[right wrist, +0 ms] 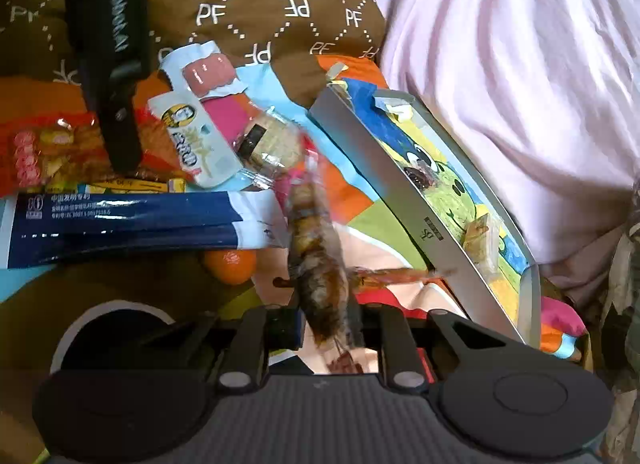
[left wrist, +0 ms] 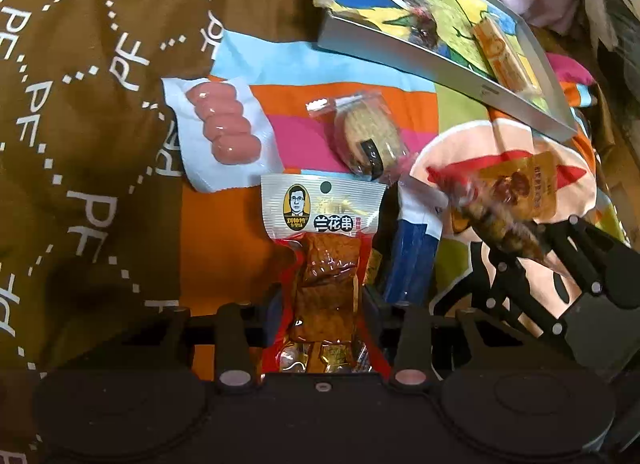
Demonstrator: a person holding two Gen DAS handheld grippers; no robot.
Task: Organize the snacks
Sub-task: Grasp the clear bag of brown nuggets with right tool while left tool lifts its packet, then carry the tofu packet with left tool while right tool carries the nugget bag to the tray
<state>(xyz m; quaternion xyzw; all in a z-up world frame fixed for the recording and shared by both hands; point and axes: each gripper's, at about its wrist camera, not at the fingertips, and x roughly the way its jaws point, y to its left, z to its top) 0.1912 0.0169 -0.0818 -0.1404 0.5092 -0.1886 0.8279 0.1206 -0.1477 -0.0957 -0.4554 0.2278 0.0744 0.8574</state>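
Left claw [left wrist: 326,300] clamped on tofu packet [left wrist: 323,240]; right claw [right wrist: 324,322] on skewer snack [right wrist: 316,264].

Skewer pack [right wrist: 316,260] motion-blurred; blue sachet [right wrist: 120,224] cut off at left edge.

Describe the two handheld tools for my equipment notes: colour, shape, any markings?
Both are black. The left tool and the right tool each have a wide body with two round raised discs, hinged linkage bars with silver-grey pins, and flat fingers. The right one's body is ribbed. Seen from the right camera, the left tool carries white lettering, too blurred to read.
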